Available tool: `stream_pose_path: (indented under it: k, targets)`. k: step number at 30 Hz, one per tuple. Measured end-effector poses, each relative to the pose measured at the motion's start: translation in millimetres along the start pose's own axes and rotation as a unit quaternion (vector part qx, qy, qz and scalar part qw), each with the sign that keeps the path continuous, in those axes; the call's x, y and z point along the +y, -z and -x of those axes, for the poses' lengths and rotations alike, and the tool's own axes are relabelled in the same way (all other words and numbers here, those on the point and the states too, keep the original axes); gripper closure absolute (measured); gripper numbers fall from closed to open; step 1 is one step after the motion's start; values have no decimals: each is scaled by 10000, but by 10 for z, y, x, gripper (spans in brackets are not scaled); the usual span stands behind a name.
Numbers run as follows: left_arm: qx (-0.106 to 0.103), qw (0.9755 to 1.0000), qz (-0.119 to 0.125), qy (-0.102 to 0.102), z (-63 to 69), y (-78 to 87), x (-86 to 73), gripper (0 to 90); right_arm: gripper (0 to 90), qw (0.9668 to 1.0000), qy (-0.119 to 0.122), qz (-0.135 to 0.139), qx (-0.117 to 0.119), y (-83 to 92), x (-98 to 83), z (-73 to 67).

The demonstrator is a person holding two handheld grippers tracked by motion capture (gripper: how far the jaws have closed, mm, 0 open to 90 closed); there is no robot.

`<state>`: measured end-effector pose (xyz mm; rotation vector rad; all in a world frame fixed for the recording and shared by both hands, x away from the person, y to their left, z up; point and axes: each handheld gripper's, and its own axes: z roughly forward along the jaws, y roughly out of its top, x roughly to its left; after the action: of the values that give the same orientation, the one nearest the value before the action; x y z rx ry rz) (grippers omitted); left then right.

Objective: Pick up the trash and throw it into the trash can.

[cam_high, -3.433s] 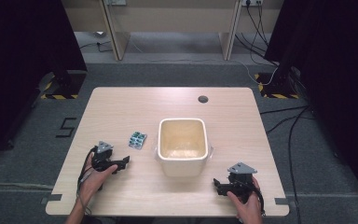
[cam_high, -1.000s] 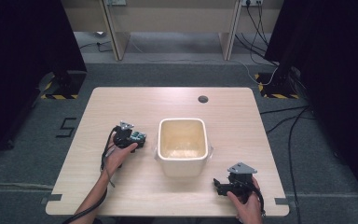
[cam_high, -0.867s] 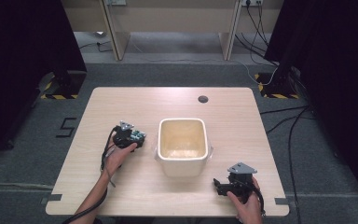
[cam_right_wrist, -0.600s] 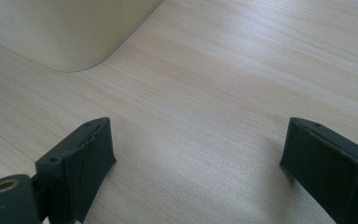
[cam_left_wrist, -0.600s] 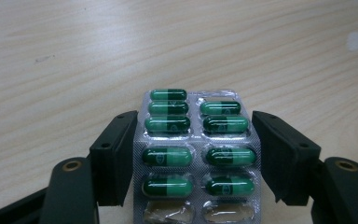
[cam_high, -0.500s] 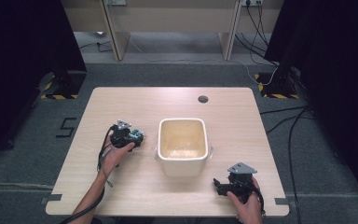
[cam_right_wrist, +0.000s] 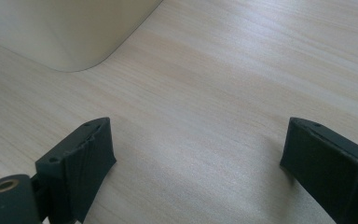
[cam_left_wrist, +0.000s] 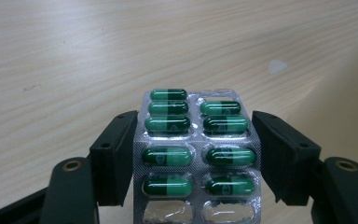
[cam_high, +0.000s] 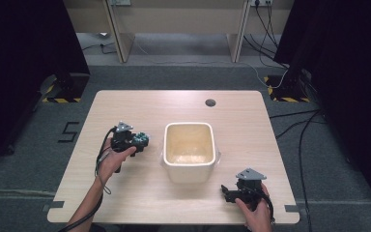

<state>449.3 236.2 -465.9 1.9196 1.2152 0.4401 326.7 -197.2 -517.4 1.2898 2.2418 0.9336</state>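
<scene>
Since the earliest frame your left hand has left the near left part of the light wooden table [cam_high: 125, 193] and gone to the spot where the silver blister pack of green capsules [cam_left_wrist: 196, 154] lay, just left of the cream square plastic tub [cam_high: 189, 151]. A second ago your left gripper [cam_high: 134, 139] was down at the pack with its jaws closing on it; now they are clamped on the pack's two long edges. In the left gripper view the pack stands between the black jaws above the tabletop, its two nearest pockets empty and the rest holding capsules. In the high view the pack [cam_high: 144, 139] shows as a small green patch at the gripper's tip, close beside the tub's left wall but not over it.

Your left forearm comes in from the bottom edge and angles up and to the right, the hand wrapped around the gripper's body, its tip pointing toward the tub.

Your right gripper [cam_high: 229, 192] has not shifted: it rests near the table's near right corner, tip pointing left, and its jaws stand wide apart over bare wood with the tub's rounded corner [cam_right_wrist: 74, 42] ahead.
</scene>
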Motion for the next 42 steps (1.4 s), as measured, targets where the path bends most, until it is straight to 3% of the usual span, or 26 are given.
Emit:
stream_pose_path:
  k: [14, 27, 42]
  targets:
    - [-427, 9986, 242, -177, 142, 307, 245, 337, 91, 10000, -1, -1, 2, 0, 0, 0]
    - [-812, 9943, 488, -481, 297, 605, 537, 337, 91, 10000, 7, 5, 1, 0, 0, 1]
    - [-1109, 9897, 509, -751, 533, 650, 693, 337, 91, 10000, 7, 12, 0, -1, -1, 1]
